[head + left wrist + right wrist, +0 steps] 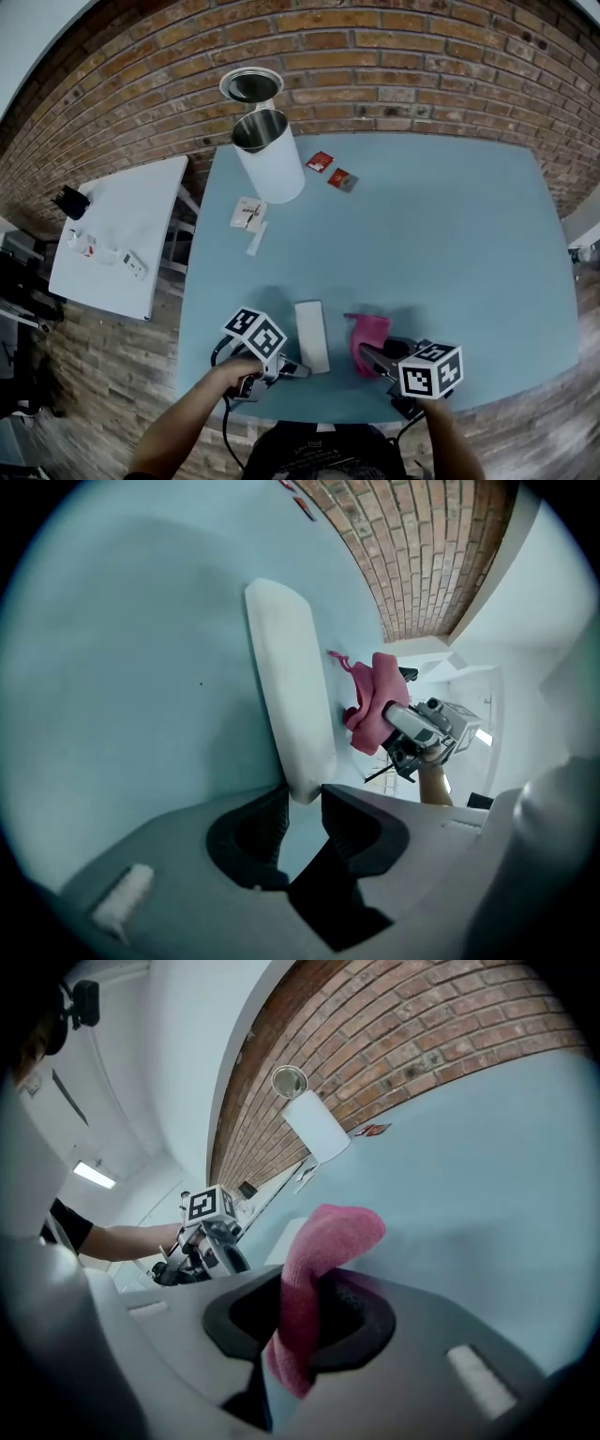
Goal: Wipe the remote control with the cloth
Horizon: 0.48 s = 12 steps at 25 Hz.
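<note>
The white remote control (310, 335) lies lengthwise on the blue table (441, 234) near its front edge. My left gripper (292, 371) is at the remote's near end. In the left gripper view that rounded end (292, 696) sits between the two jaw tips of my left gripper (302, 799), which close on its sides. A pink cloth (368, 336) hangs just right of the remote, pinched in my right gripper (367, 356). In the right gripper view the cloth (333, 1232) curls up out of my right gripper (305, 1293), a little above the table.
A white cylindrical canister (267, 155) stands open at the back left, its lid (251, 85) behind it by the brick wall. Two red packets (330, 171) and a paper tag (247, 214) lie nearby. A white side table (122, 234) with small items stands left.
</note>
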Available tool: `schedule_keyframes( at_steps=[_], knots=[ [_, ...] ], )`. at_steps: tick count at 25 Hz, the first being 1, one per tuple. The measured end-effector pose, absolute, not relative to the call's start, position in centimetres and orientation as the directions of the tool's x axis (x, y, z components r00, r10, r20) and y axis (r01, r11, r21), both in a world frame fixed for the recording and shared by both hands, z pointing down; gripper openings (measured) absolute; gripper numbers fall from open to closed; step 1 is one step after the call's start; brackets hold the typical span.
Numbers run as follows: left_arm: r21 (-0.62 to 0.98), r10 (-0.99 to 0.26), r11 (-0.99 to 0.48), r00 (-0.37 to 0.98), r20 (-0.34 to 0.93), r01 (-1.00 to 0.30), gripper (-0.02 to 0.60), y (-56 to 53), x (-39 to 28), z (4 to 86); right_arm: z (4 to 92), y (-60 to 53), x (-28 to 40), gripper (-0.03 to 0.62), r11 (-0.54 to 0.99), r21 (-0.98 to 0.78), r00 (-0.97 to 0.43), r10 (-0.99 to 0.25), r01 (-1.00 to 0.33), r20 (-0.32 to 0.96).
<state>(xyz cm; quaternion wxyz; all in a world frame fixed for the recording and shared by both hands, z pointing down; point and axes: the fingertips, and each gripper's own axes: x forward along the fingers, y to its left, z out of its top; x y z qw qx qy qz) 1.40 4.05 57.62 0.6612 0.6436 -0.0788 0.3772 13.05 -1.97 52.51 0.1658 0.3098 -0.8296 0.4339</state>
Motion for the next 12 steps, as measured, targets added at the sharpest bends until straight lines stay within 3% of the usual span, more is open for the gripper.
schedule_keyframes(
  at_steps=[6, 10, 12],
  knots=[
    [0.697, 0.27, -0.279, 0.642, 0.717, -0.661, 0.115, 3.1, 0.5, 56.6, 51.1, -1.9, 12.9, 0.08, 0.439, -0.65, -0.783, -0.401, -0.62, 0.476],
    [0.618, 0.048, -0.381, 0.653, 0.756, -0.688, 0.112, 1.5, 0.6, 54.4, 49.8, -2.0, 13.0, 0.08, 0.464, -0.621, -0.772, -0.457, -0.631, 0.443],
    [0.573, -0.109, -0.422, 0.667, 0.737, -0.703, 0.016, 0.7, 0.9, 52.9, 49.1, -1.9, 13.0, 0.08, 0.474, -0.599, -0.758, -0.494, -0.645, 0.426]
  ],
)
